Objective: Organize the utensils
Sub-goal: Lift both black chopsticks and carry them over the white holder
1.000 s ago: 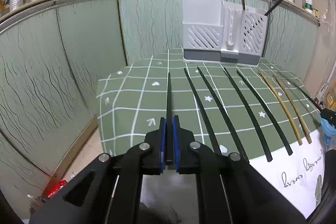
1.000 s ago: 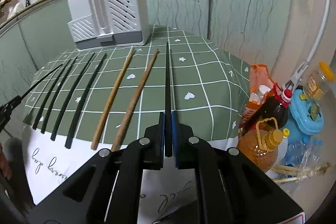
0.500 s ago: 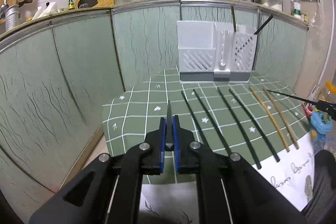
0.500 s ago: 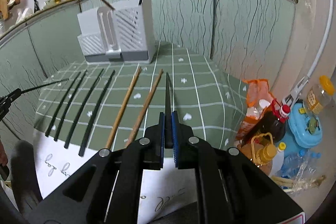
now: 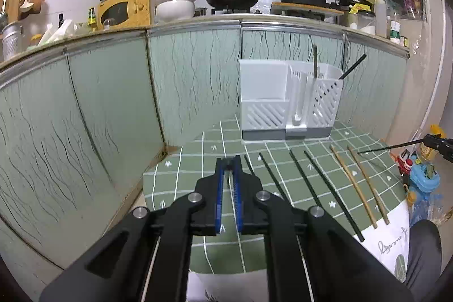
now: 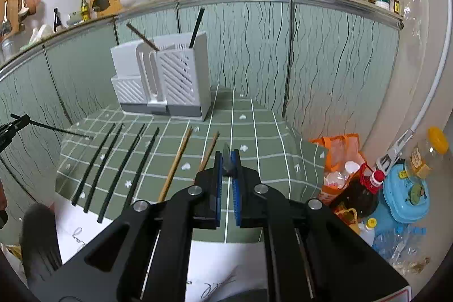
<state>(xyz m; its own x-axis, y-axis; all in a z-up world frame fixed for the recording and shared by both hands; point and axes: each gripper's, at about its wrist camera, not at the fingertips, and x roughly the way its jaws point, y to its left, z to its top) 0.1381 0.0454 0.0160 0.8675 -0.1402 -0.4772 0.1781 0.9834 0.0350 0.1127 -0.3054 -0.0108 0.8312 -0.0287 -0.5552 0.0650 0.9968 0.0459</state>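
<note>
A white utensil holder [image 5: 287, 101] stands at the back of the green checked cloth; it also shows in the right wrist view [image 6: 164, 81] with two chopsticks standing in it. My left gripper [image 5: 228, 163] is shut on a black chopstick, seen end-on here and as a thin rod [image 6: 53, 128] in the right wrist view. My right gripper [image 6: 227, 159] is shut on another black chopstick [image 5: 390, 147]. Several black chopsticks [image 5: 320, 186] and two wooden ones [image 5: 359, 183] lie in a row on the cloth.
Green cabinet panels [image 5: 113, 109] wall the table on the back and left. Bottles, an orange bag [image 6: 339, 157] and a blue container [image 6: 405, 194] crowd the floor to the right. A white printed sheet [image 6: 79, 228] covers the table's near edge.
Both grippers have lifted their chopsticks off the cloth and pulled back and up. The table and holder now look farther away.
</note>
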